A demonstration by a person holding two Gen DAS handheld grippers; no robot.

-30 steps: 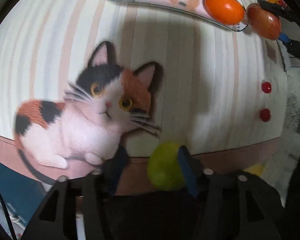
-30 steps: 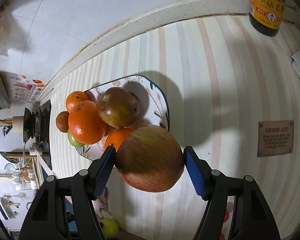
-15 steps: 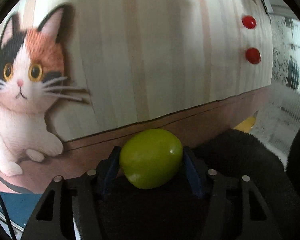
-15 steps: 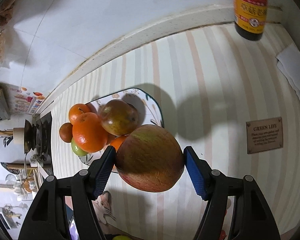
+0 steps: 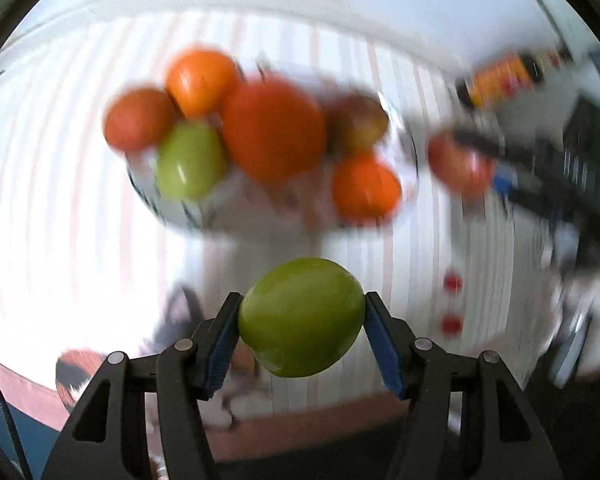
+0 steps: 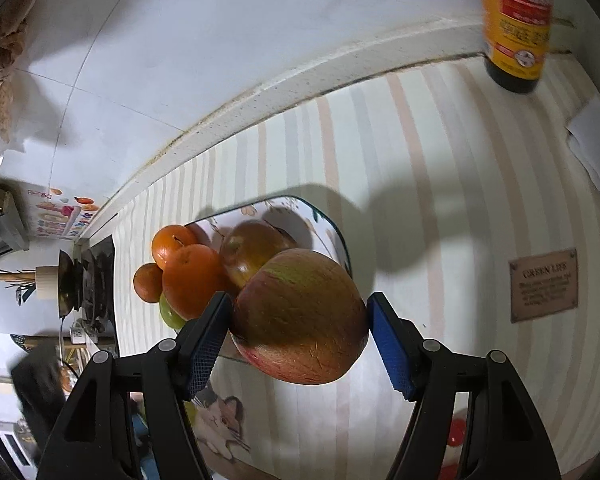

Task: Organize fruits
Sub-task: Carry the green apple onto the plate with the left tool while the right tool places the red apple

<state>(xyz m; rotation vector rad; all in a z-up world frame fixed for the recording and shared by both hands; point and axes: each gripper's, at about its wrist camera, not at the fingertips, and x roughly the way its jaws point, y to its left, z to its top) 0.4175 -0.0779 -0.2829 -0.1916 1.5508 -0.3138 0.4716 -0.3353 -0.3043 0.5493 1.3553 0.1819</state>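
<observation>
Left wrist view has swung sharply: half a second ago I was looking at the cat print and the mat's front edge with the small green round fruit [image 5: 302,317] low between the pads, and now that same fruit is lifted and pointed at the patterned white plate [image 5: 172,210] heaped with oranges and another green fruit. My left gripper [image 5: 300,330] is clamped on it from both sides. The blur tells me I am still swinging, so I take this as the carry leg toward the plate, with the pick done.

Right wrist view has barely changed. My right gripper [image 6: 298,334] grips the large red-and-green streaked apple [image 6: 300,316], blue pads pressed to its flanks, hovering just in front of the plate [image 6: 332,232], near its right side.

Room is the worry. The fruit already piled up covers most of the plate, and bare rim shows mainly at the far right corner. The striped mat [image 6: 420,200] lies open to the right, up to the dark sauce bottle [image 6: 516,28] near the wall ledge. Both grippers are converging on one plate, with the right one already visible at the right of the left view, so I judge one should wait.
</observation>
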